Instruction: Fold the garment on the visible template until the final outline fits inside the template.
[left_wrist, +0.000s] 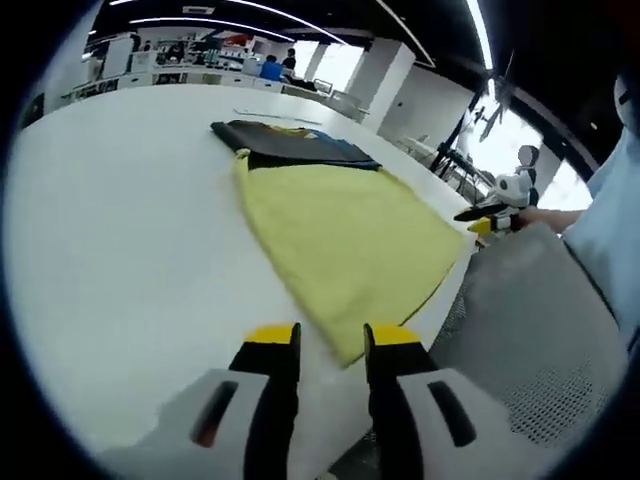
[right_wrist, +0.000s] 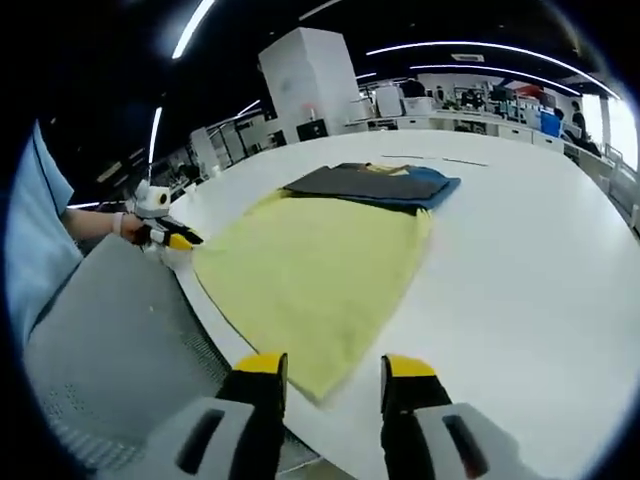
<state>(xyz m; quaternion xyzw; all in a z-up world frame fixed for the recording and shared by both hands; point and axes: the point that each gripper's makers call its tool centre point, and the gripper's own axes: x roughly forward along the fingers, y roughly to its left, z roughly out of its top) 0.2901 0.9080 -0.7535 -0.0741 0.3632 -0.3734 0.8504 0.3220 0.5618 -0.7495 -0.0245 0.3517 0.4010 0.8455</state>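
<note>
Yellow garment (left_wrist: 340, 240): spread flat on white worktop (left_wrist: 120, 250), near corner just ahead of left claw (left_wrist: 330, 345), jaws apart, gripping nothing.

Dark folded clothing (left_wrist: 290, 145): at 12 o'clock beyond the garment, touching its far edge.

Right claw (right_wrist: 335, 375): jaws apart, garment's near corner between and ahead.

Grey mesh chair (right_wrist: 110, 350): at 8 o'clock in right gripper view, 4 o'clock in left gripper view.
</note>
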